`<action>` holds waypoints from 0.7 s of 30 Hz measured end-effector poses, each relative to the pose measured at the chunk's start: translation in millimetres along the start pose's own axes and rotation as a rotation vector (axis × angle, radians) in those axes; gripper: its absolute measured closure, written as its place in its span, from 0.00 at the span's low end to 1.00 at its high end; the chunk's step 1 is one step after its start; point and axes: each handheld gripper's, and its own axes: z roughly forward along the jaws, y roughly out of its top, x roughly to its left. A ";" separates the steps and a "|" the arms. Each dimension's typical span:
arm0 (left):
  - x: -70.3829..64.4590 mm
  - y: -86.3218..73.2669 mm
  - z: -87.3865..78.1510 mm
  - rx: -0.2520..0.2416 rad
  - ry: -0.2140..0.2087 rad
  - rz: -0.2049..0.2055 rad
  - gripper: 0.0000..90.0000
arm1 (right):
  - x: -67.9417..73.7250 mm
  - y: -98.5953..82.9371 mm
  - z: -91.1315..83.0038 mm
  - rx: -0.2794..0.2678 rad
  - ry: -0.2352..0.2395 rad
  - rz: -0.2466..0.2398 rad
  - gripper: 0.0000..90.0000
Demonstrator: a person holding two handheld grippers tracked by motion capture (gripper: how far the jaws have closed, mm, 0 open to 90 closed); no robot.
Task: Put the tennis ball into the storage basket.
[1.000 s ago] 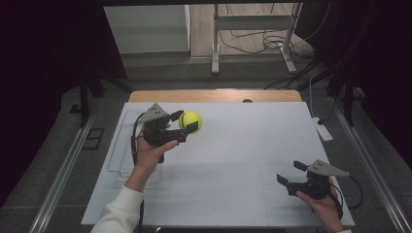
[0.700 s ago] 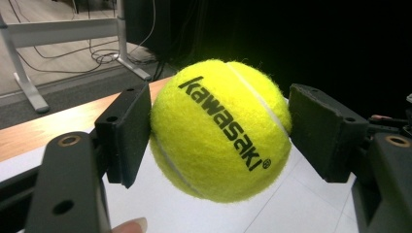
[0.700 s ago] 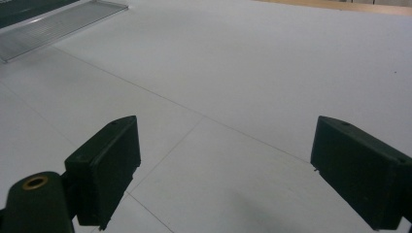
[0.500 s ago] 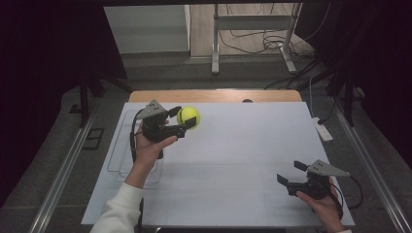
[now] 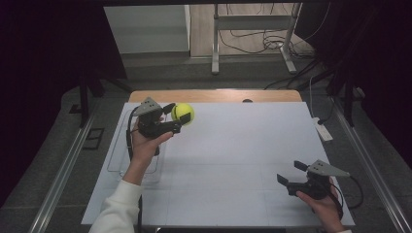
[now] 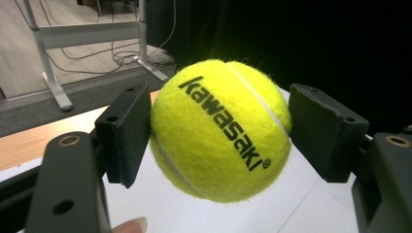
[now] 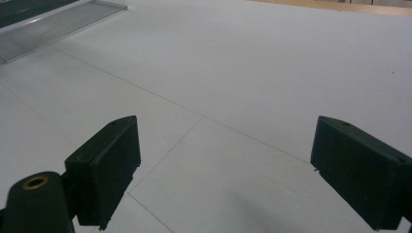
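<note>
Two hand-held black grippers work over a white sheet-covered table (image 5: pixel 233 160), and between them most of this surface is bare and open. The left gripper (image 5: pixel 174 119) is held up near the far left part of the table, and its jaws pinch a fuzzy yellow-green tennis ball (image 5: pixel 184 113) with black "kawasaki" lettering; in the left gripper view both pads press the ball (image 6: pixel 221 128) from its two sides, and it does not touch the sheet. Under the left hand (image 5: pixel 145 143) lies a shallow clear plastic tray (image 5: pixel 118 162), close to the left edge of the table; the forearm covers part of it, and whether anything lies in it I cannot tell. The right gripper (image 5: pixel 290 175) is low near the front right corner, well apart from the ball, with its jaws spread wide and nothing between them; in the right gripper view only thin lines cross the sheet (image 7: pixel 272 73) ahead. A small white flat object (image 5: pixel 324 131) sits at the right edge, too small to identify. Beyond the far wooden edge (image 5: pixel 214 95) stand metal frame legs (image 5: pixel 214 48) and loose cables (image 5: pixel 252 41) on the floor; both sides are very dark.
</note>
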 end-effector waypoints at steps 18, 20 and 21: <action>15.5 -1.3 -7.9 -0.007 0.062 -0.005 0.30 | 0.1 0.1 -0.5 -0.002 0.001 0.001 0.12; 18.3 -1.0 -9.9 -0.010 0.071 -0.008 0.30 | 0.2 0.1 -0.4 -0.002 0.001 0.001 0.12; 18.3 -1.0 -9.9 -0.010 0.071 -0.008 0.30 | 0.2 0.1 -0.4 -0.002 0.001 0.001 0.12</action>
